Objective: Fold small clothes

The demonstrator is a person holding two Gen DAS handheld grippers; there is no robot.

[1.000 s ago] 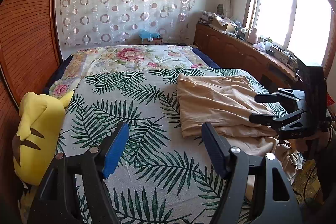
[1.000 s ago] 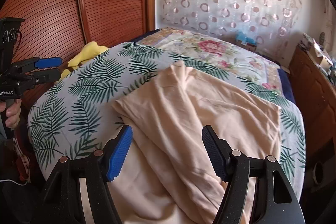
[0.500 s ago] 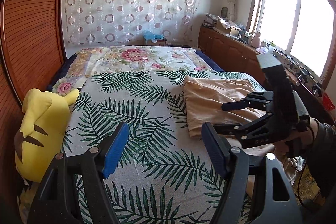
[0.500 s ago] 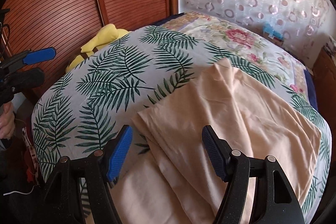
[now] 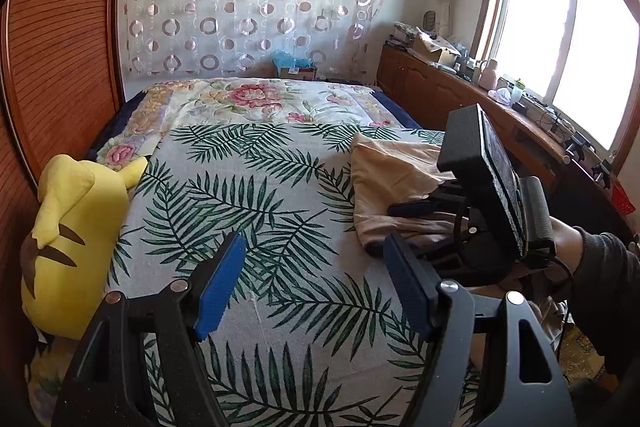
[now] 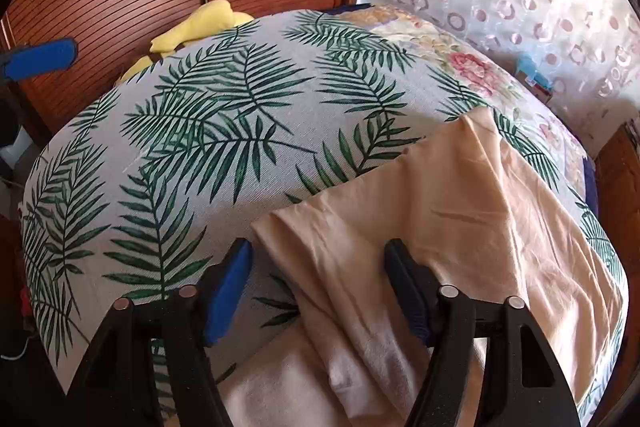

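A peach-beige garment [image 6: 460,211] lies on the right part of the bed, its near end hanging over the bed's edge. It also shows in the left wrist view [image 5: 392,171]. My right gripper [image 6: 318,291] is open, low over the garment's near left corner, with cloth between its blue pads [image 6: 228,287]. In the left wrist view the right gripper [image 5: 400,227] reaches onto the garment from the right. My left gripper [image 5: 316,287] is open and empty above the palm-leaf bedspread [image 5: 248,195], left of the garment.
A yellow plush toy [image 5: 68,239] sits at the bed's left edge by the wooden slatted wardrobe [image 5: 52,75]. A floral quilt [image 5: 260,99] covers the far end. A wooden counter with clutter [image 5: 480,87] runs under the window on the right.
My right gripper moved down and left onto the garment's near left corner. My left gripper shifted slightly; the right gripper now looms closer in its view.
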